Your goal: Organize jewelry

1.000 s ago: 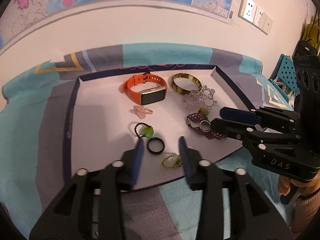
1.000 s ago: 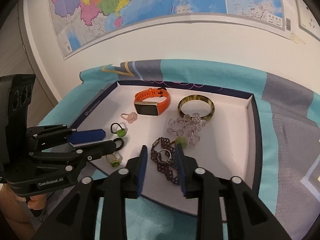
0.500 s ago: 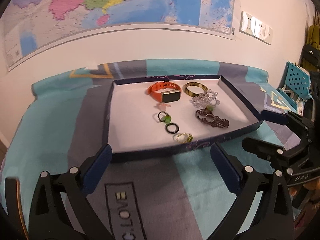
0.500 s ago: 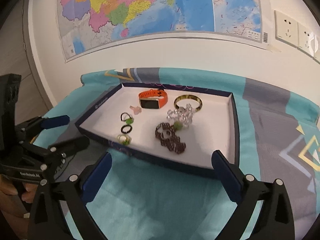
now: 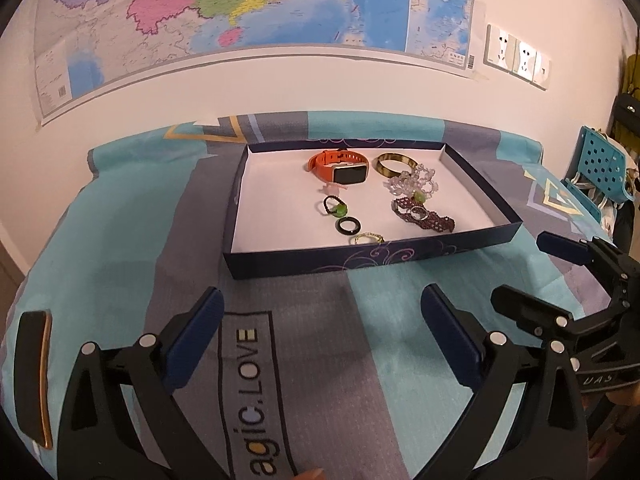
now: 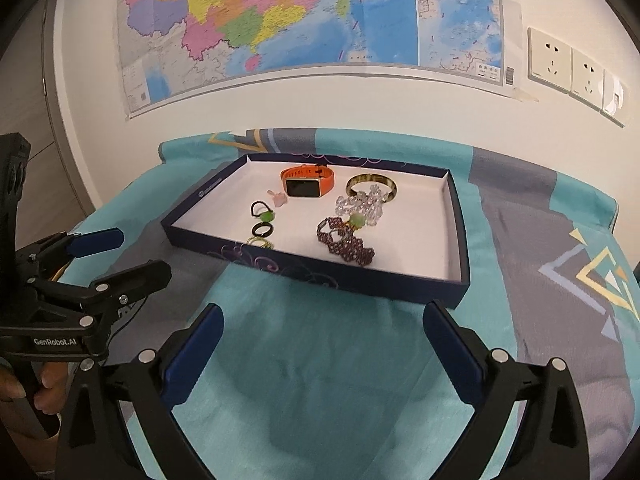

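Orange watch [image 5: 340, 168], tortoiseshell bangle [image 5: 394, 165], crystal beads [image 5: 414, 181], garnet bracelet [image 5: 426, 216] and rings lie in the navy tray [image 5: 360, 258] — none in my grasp. My left gripper [image 5: 320, 312] and right gripper [image 6: 322, 330], a second ago narrowed over the rings and bracelet, now stand spread wide and pulled back over the bedspread [image 5: 120, 240] — sorting likely finished.

Two sets of black plastic tongs, left tongs [image 5: 322, 312] and right tongs [image 6: 324, 326], each with angular skeletal arms ending in flat blue pads [image 5: 450, 334], silver round screws at the joints. White lettering "GenRobot.AI" on the left tongs' body beside the bare hand [image 6: 38, 392] gripping its black handle; "DAS" mark on the right tongs' side
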Demonstrator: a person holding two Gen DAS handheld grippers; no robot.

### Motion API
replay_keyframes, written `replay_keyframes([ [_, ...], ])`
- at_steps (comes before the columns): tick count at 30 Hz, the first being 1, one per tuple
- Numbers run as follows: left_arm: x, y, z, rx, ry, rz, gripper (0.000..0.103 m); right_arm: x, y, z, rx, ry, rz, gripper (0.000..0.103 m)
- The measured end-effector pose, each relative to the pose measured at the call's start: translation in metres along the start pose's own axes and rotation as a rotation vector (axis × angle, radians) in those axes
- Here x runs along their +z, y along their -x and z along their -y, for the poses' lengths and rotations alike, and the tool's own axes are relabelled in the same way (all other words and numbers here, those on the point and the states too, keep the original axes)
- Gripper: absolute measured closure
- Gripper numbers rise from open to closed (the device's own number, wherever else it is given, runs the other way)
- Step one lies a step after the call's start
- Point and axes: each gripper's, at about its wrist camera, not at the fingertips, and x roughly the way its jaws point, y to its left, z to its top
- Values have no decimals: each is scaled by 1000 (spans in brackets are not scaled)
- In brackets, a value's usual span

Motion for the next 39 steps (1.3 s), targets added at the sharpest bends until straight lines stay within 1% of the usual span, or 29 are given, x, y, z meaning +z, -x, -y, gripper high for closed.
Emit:
replay_keyframes([
  [3, -3, 0, 0, 18, -1, -10, 6, -3, 2, -2, -4, 2, -2, 6],
  [12, -6, 2, -1, 26, 5, -8, 6, -6, 3, -9, 4, 4, -3, 6],
  [22, -7, 3, 0, 11, 3, -16, 6, -7, 2, -10, 5, 9, -14, 6],
  [39, -8, 5, 1, 14, -2, -10, 6, -7, 1, -9, 9, -4, -15, 6],
])
